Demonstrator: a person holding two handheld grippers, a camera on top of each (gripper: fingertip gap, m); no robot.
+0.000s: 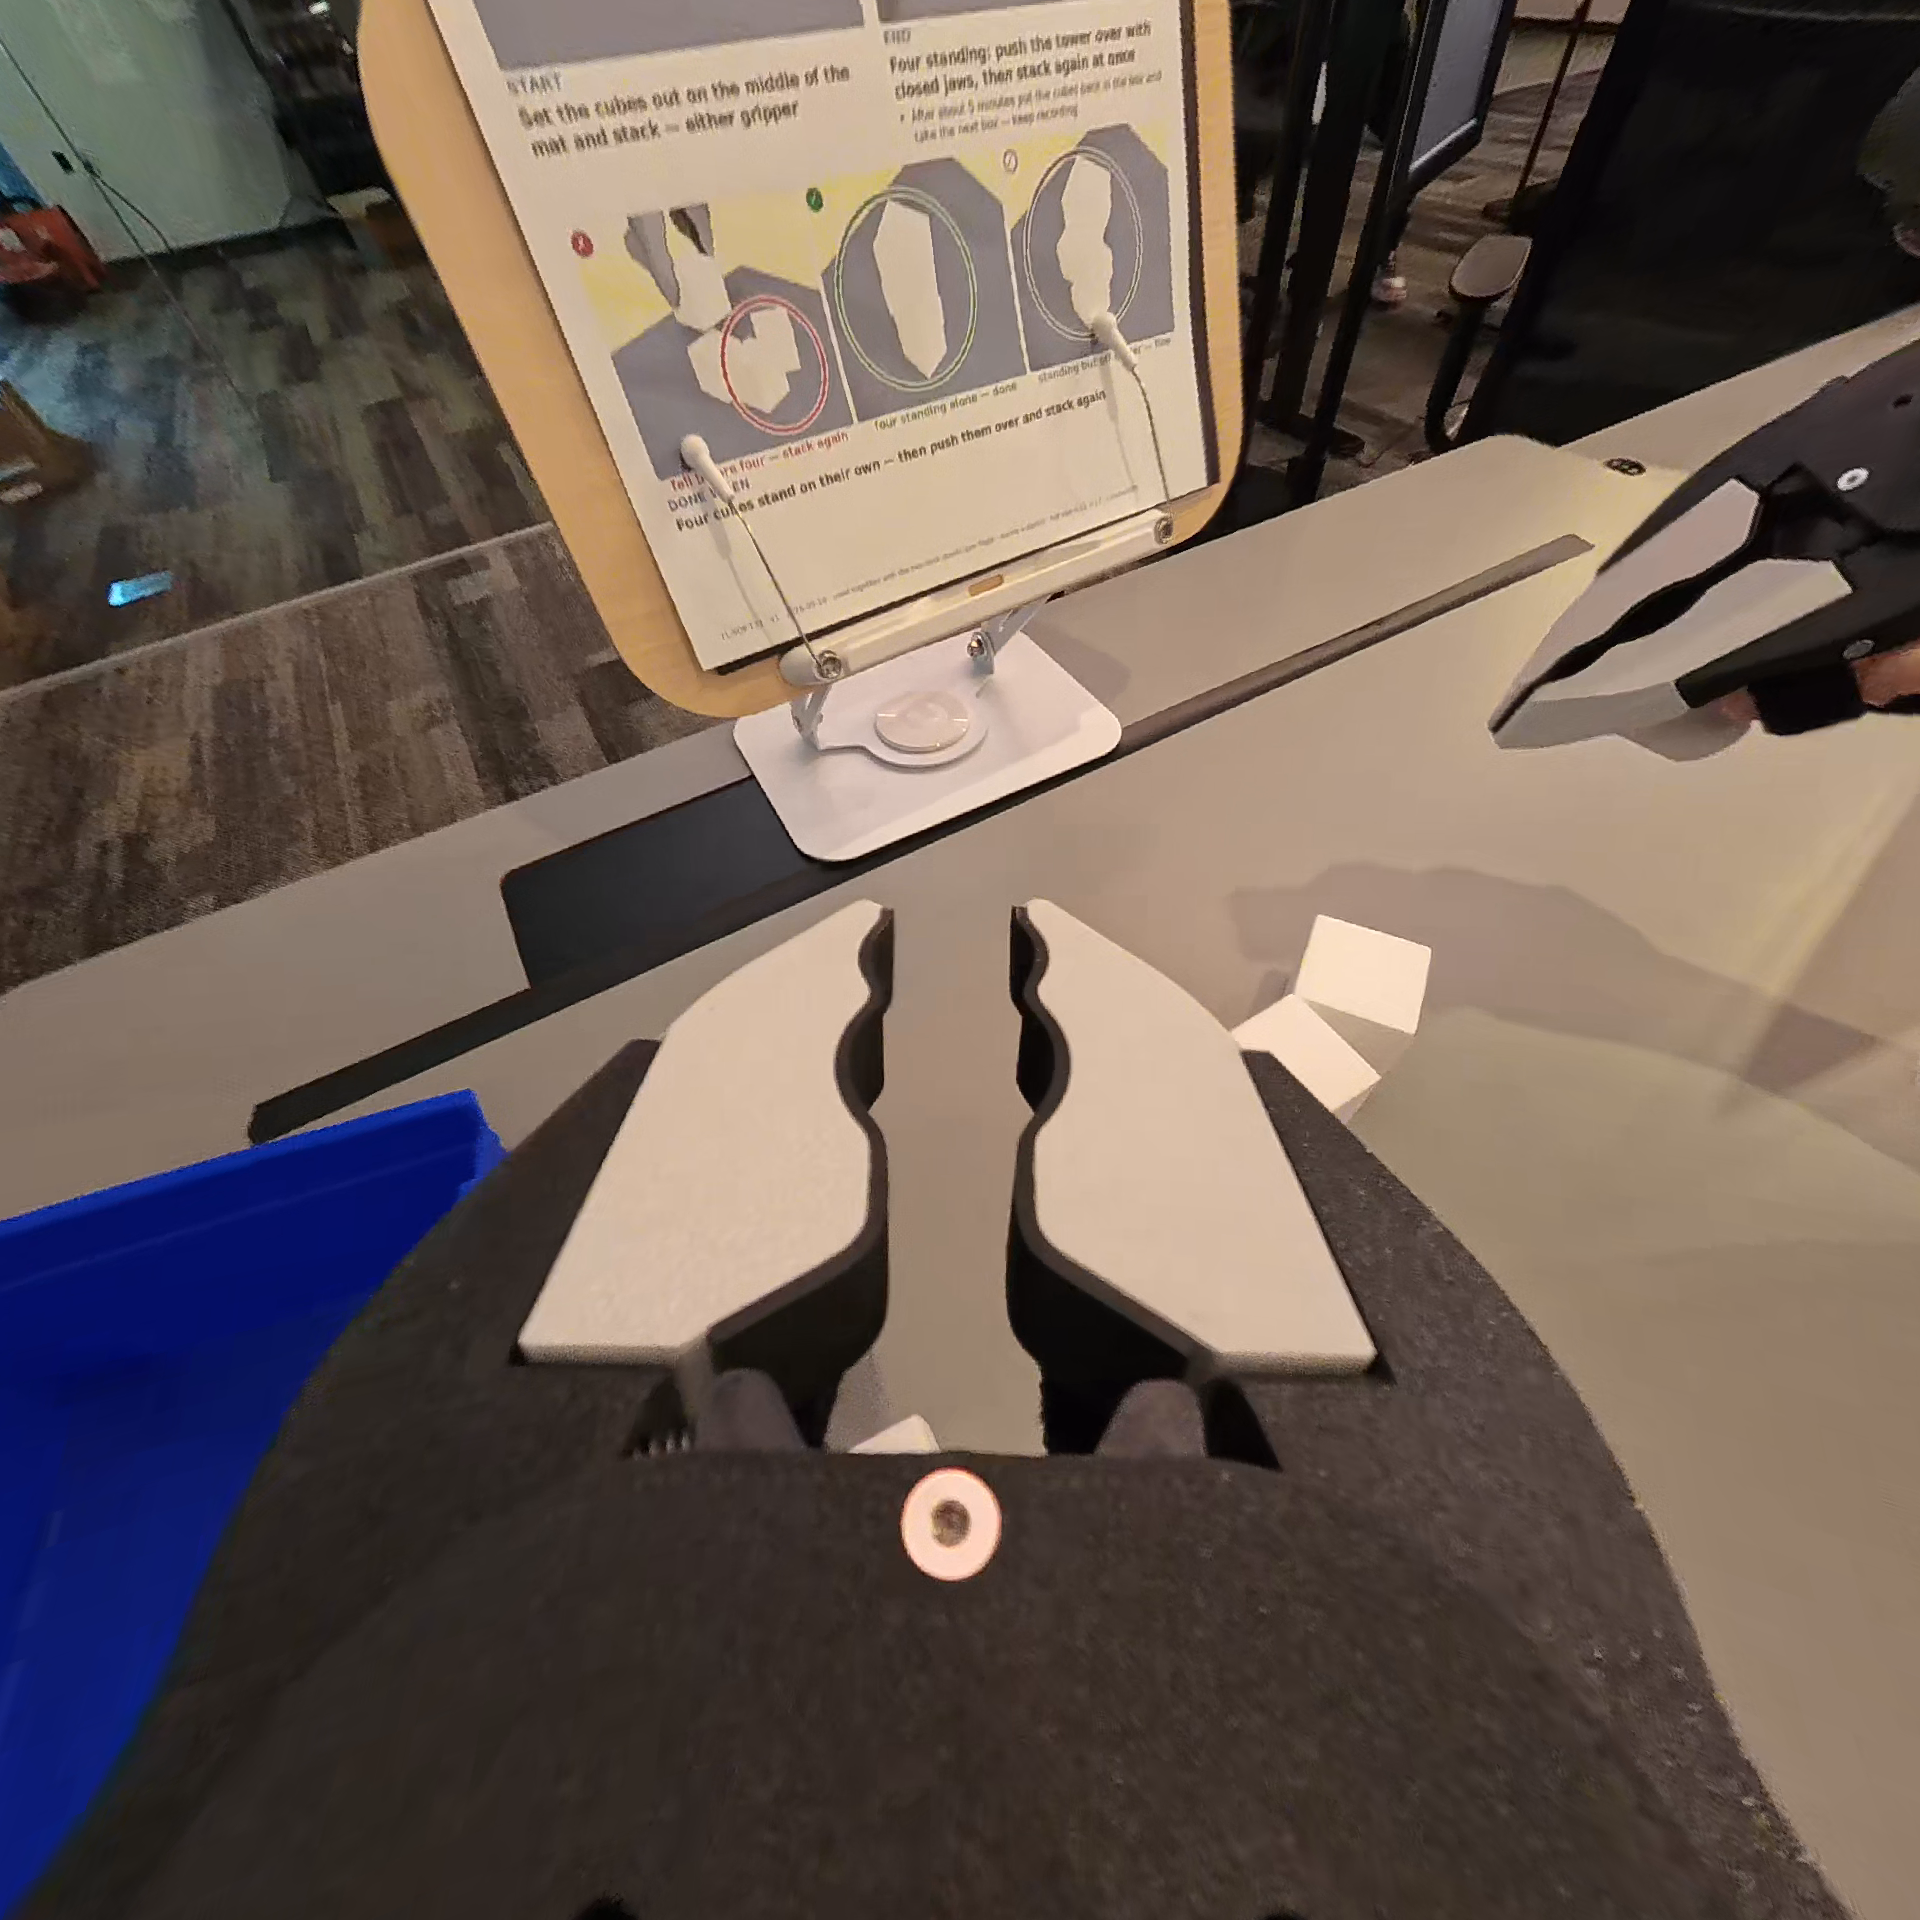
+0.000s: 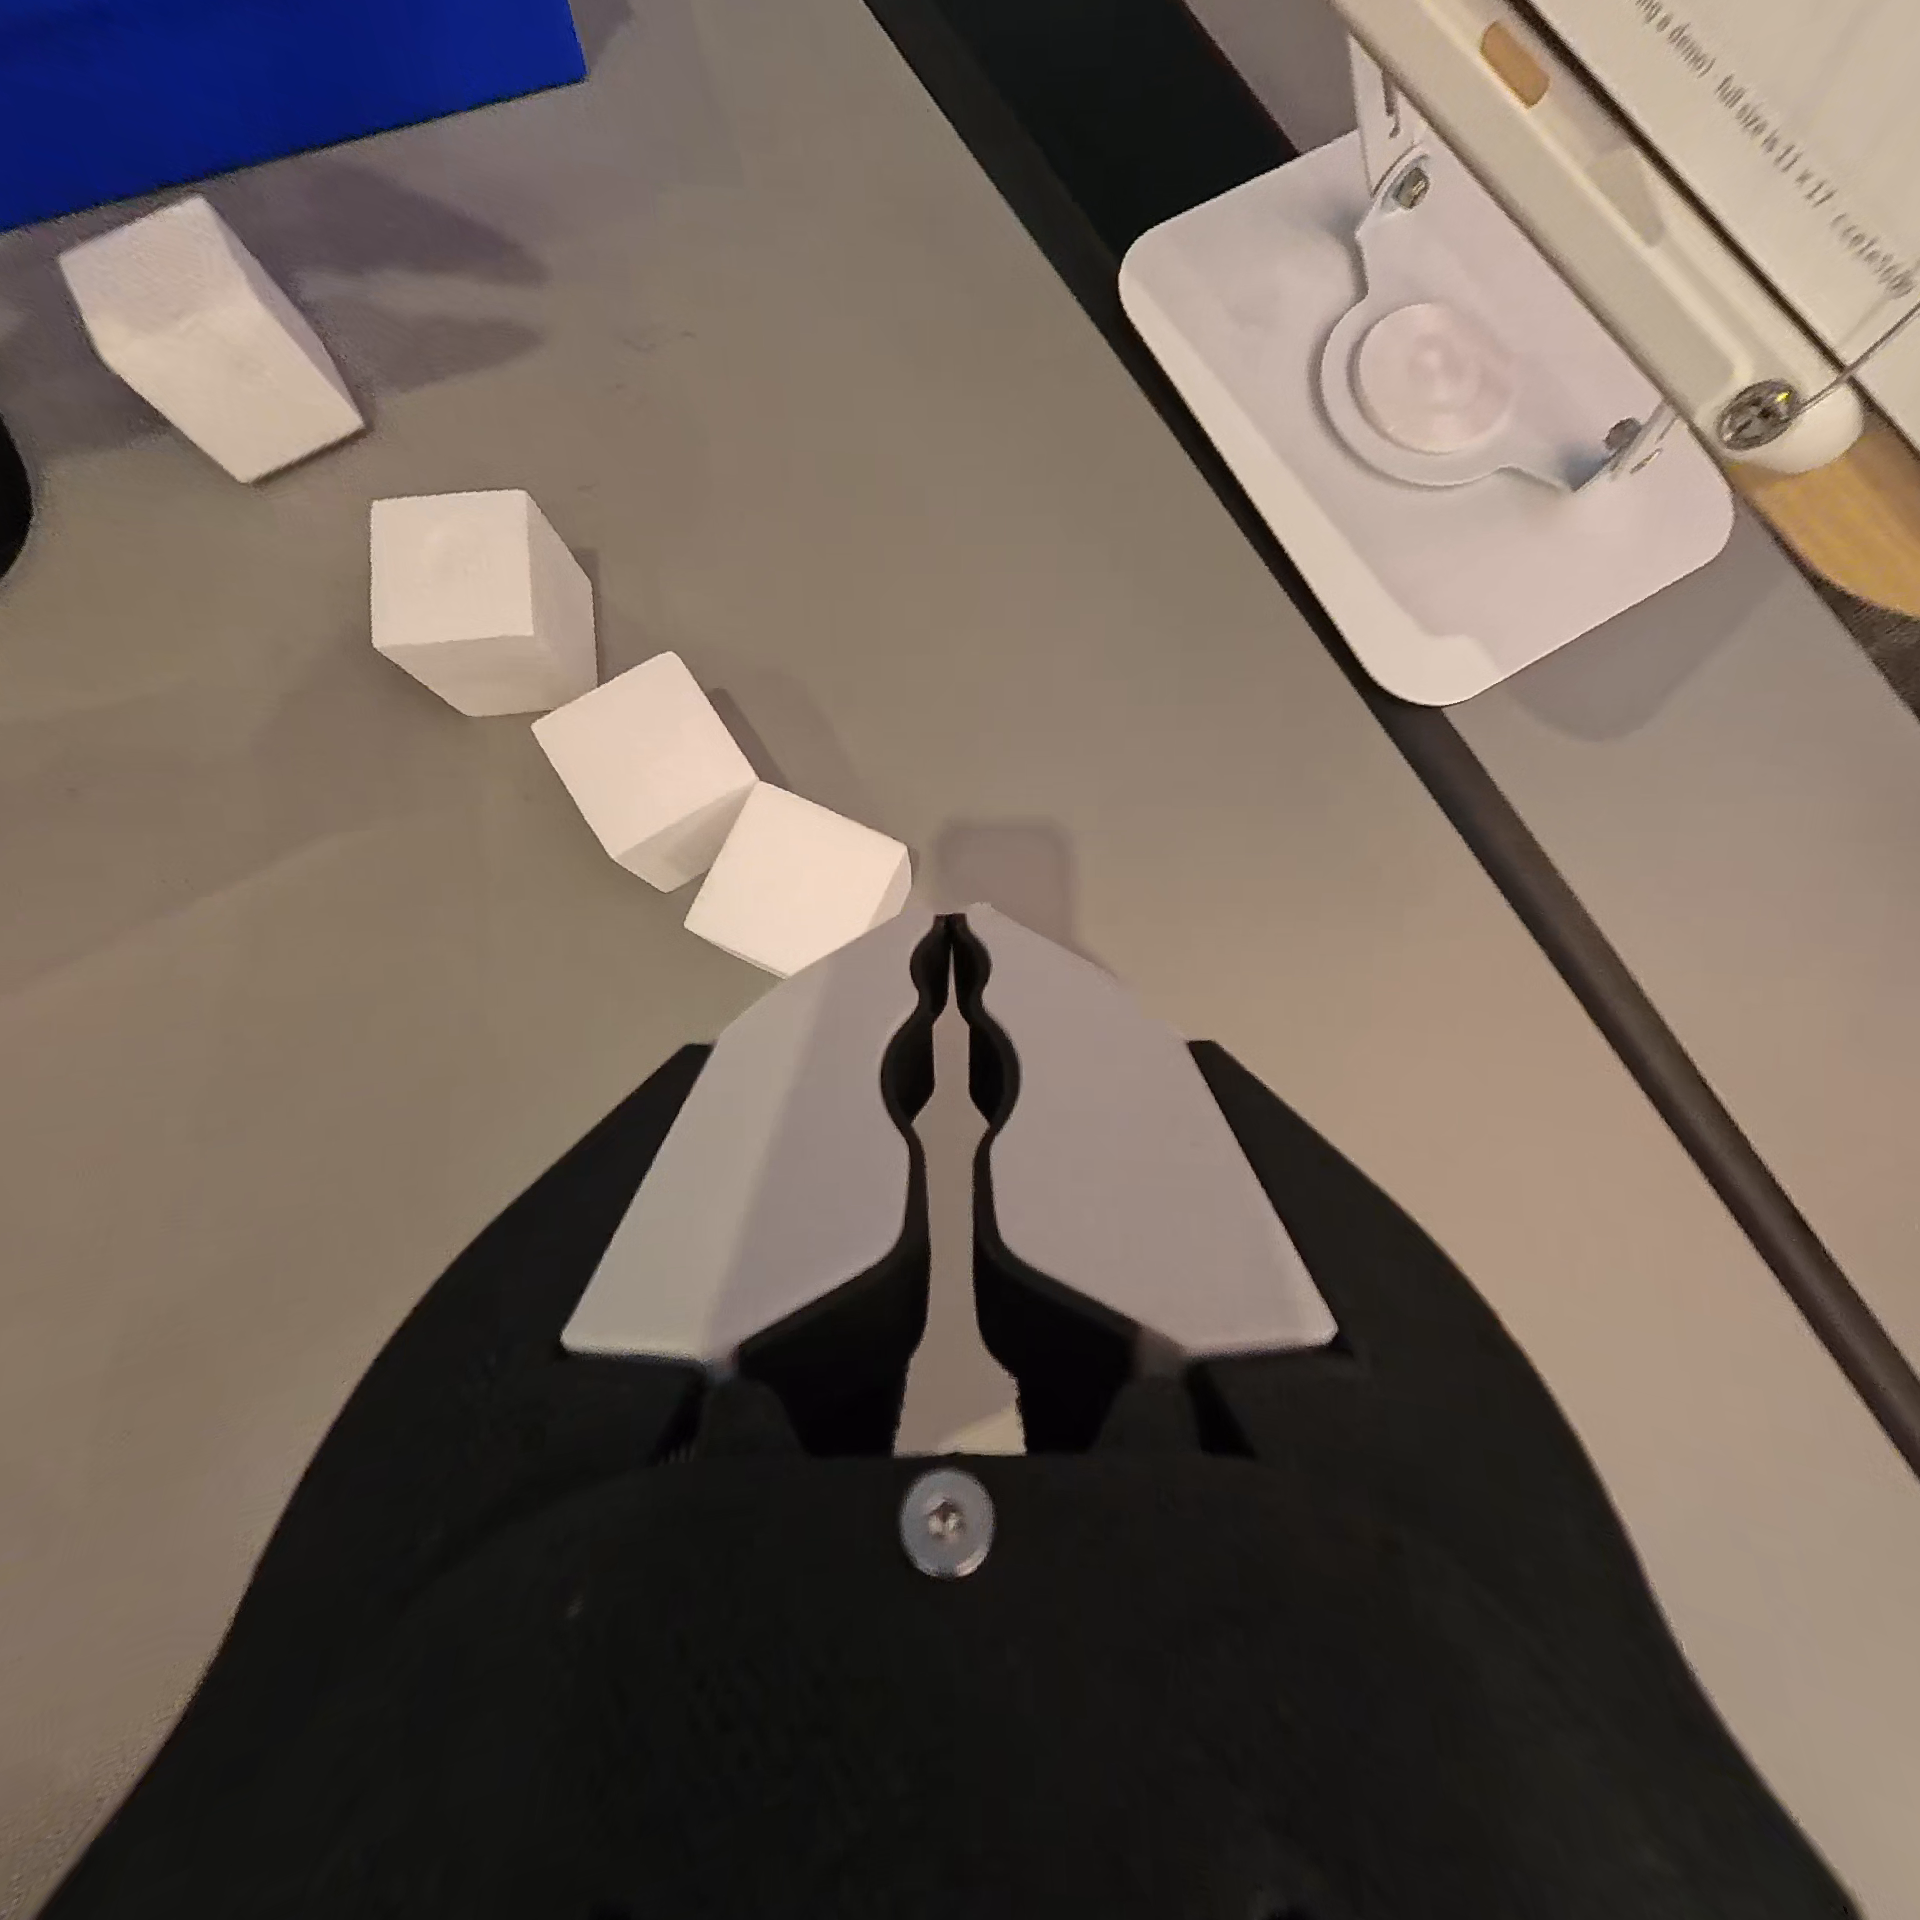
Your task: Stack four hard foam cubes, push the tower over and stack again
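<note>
**Four cubes lie toppled in a line; nothing is gripped**

At the far left, a deep blue plastic bin [image 2: 281, 94] is seen at the edge of the grey worktop [image 2: 727, 364], probably set there as storage for the cubes and kept clear of the stacking area. Just beside it lies the first white hard foam cube [image 2: 208, 343], tipped on an edge. The second white foam cube [image 2: 478, 603] is set a little apart from it, and the third white foam cube [image 2: 644, 769] and fourth white foam cube [image 2: 795, 883] are found touching corner to corner. A slanted row like this is judged to be the lie of a fallen tower, so restacking is taken as the step in hand.

The left gripper [image 1: 948, 920] is held above the worktop with its jaws released and nothing between them, a stance suited to taking a cube. The right gripper [image 2: 951, 925] is held just beside the fourth cube with its jaws clenched on nothing, as would suit a push; whether the cube is touched cannot be told.

At the right, a white-footed wooden stand carrying a printed instruction sheet [image 1: 831, 312] is placed at the worktop's far edge, facing the person for reference.
</note>
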